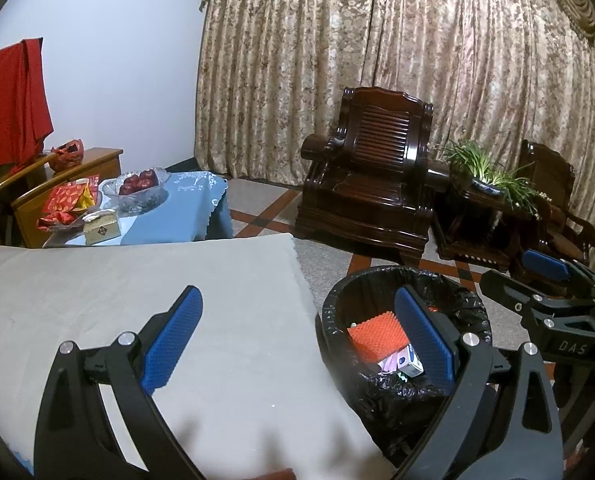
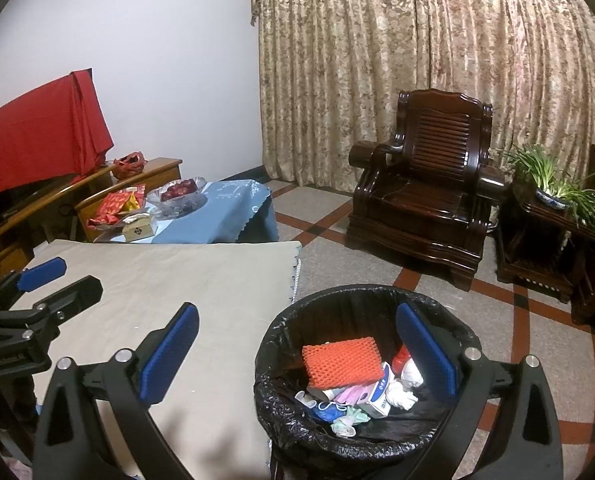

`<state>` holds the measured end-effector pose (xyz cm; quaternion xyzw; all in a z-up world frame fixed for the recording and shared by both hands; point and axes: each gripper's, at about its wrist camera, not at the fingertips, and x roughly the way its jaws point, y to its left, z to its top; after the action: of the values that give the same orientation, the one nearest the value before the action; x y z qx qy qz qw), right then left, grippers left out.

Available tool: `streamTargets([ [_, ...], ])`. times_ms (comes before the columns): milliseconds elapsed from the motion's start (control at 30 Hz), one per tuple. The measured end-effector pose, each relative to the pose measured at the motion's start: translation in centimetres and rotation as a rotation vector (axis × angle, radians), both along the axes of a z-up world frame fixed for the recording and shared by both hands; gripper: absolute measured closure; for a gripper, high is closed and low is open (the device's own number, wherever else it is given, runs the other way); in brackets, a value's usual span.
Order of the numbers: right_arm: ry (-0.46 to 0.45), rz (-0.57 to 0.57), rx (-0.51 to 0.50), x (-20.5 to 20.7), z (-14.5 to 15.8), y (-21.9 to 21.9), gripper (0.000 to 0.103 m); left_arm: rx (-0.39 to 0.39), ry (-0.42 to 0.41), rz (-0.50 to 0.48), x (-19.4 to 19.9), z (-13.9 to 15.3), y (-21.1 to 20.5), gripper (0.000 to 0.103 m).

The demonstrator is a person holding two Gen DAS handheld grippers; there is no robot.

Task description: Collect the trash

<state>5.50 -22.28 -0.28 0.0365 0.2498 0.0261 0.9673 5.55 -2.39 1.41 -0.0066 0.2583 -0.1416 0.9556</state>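
Observation:
A round bin [image 2: 285, 344] lined with a black bag stands on the floor beside a beige-covered table [image 2: 201, 280]. Inside lie an orange foam net [image 2: 341, 360], a small white and blue box [image 2: 379, 394], crumpled tissues and other scraps. My right gripper [image 2: 297, 354] hangs open above the bin's near left side, nothing between its blue pads. My left gripper [image 1: 297, 336] is also open and empty, straddling the table's right edge and the bin [image 1: 337, 304], where the orange net [image 1: 375, 334] shows. Each gripper appears at the edge of the other's view.
Beyond the beige table stands a low table with a blue cloth [image 1: 193, 208], a glass bowl of red fruit [image 1: 137, 188], red packets and a small gold box. A dark wooden armchair [image 2: 425, 188] and a plant stand [image 2: 545, 216] line the curtain. A red cloth [image 2: 37, 136] drapes a cabinet at left.

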Motion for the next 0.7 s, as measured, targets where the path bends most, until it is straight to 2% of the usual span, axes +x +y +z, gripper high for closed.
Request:
streamTargets([
  [700,0.002,0.0,0.0,0.06,0.02,0.13,0.006,0.001,0.003,0.001,0.0,0.04,0.27,0.009],
])
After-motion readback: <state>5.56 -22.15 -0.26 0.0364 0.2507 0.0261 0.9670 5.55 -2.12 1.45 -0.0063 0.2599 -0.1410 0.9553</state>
